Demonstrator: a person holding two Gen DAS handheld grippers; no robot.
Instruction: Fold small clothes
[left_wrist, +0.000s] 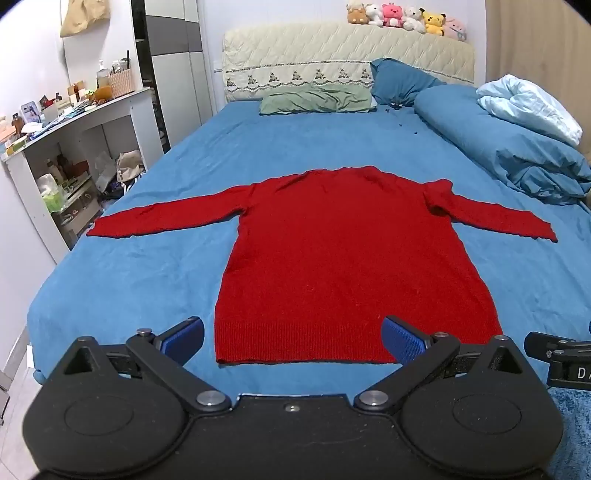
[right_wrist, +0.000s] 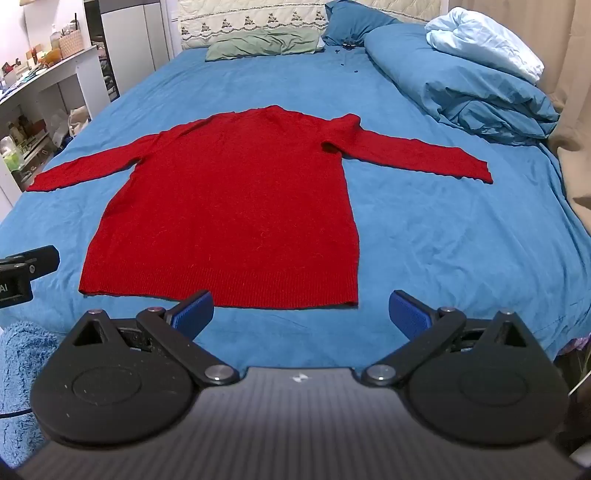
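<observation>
A red sweater lies flat on the blue bed, sleeves spread out to left and right, hem toward the near edge and neck toward the far headboard. The left sleeve reaches almost to the bed's left edge; the right sleeve angles out toward the rolled blue duvet, with a small bunched fold at its shoulder.

The left tongs hover at the near edge of the bed with the jaws spread wide and nothing between them. In the left wrist view the hem runs across the gap between the blue pads: the left pad sits just left of the hem's left corner, the right pad overlaps the hem near its right corner. Whether the pads touch the cloth cannot be told.

The right tongs are also spread wide and empty, near the hem's right end. In the right wrist view the left pad overlaps the hem's near edge, while the right pad is over bare sheet just right of the hem's right corner.

A green pillow and a blue pillow lie at the far end, with plush toys along the headboard. A cluttered shelf stands left of the bed.
</observation>
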